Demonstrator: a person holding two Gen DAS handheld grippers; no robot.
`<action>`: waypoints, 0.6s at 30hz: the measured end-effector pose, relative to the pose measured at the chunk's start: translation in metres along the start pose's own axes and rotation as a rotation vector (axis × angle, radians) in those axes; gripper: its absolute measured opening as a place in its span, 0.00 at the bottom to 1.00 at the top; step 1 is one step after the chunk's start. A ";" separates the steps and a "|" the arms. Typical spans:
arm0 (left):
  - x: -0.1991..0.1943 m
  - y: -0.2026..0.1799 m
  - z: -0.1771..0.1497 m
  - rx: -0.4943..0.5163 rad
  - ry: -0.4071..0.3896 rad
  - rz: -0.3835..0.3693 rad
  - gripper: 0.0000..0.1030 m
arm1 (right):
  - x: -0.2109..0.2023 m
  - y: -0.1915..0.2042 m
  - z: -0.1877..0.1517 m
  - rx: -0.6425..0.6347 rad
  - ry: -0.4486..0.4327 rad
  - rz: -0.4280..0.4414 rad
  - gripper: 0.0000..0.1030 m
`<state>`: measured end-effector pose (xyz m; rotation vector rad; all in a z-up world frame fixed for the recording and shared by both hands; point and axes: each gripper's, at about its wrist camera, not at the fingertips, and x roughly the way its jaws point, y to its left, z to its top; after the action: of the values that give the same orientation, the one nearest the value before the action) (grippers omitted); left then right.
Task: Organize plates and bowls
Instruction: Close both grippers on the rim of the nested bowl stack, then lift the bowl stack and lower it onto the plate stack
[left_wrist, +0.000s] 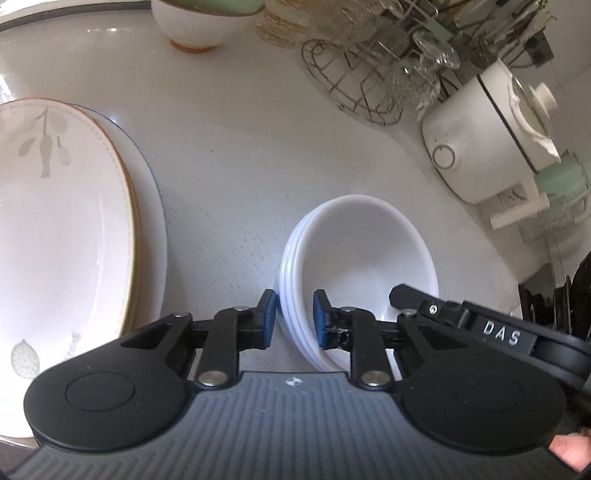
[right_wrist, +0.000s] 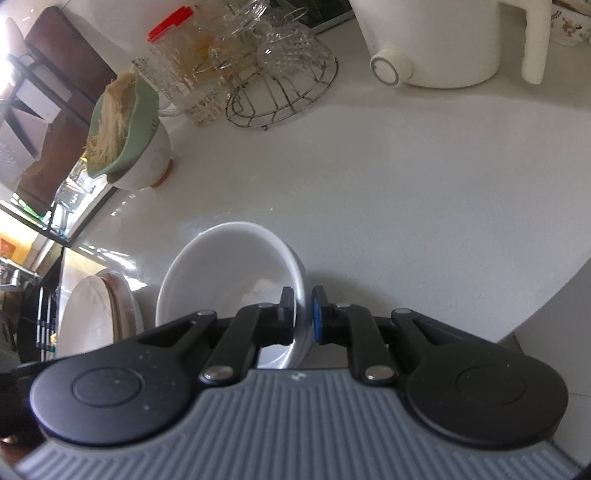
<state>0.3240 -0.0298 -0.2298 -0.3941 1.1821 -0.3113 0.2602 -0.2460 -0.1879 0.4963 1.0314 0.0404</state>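
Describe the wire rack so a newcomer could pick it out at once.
Start at the white countertop and look to its far edge, left of the big white electric pot. The round wire rack stands there holding upturned clear glasses. It is the only bare-metal, see-through piece among solid white crockery.

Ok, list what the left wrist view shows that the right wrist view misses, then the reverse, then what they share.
Left wrist only: the left claw astride the near rims of the stacked white bowls, the nested rims visible, and the leaf pattern on the top plate.

Right wrist only: the right claw clamped on the bowl's rim, a red-lidded glass jar, and a green strainer on its white bowl.

Both: the white counter, wire rack, white kettle, plate stack and bowls.
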 end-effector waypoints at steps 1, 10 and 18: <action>-0.001 0.000 0.000 0.002 -0.003 0.001 0.23 | -0.001 0.002 -0.001 -0.006 0.001 -0.001 0.13; -0.038 -0.005 0.001 0.065 0.007 -0.017 0.23 | -0.034 0.018 -0.010 0.000 -0.031 0.008 0.13; -0.099 0.009 -0.001 0.021 0.018 -0.065 0.23 | -0.077 0.049 -0.021 0.018 -0.078 0.033 0.13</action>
<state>0.2888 0.0214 -0.1524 -0.4126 1.1840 -0.3841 0.2122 -0.2152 -0.1139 0.5280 0.9480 0.0411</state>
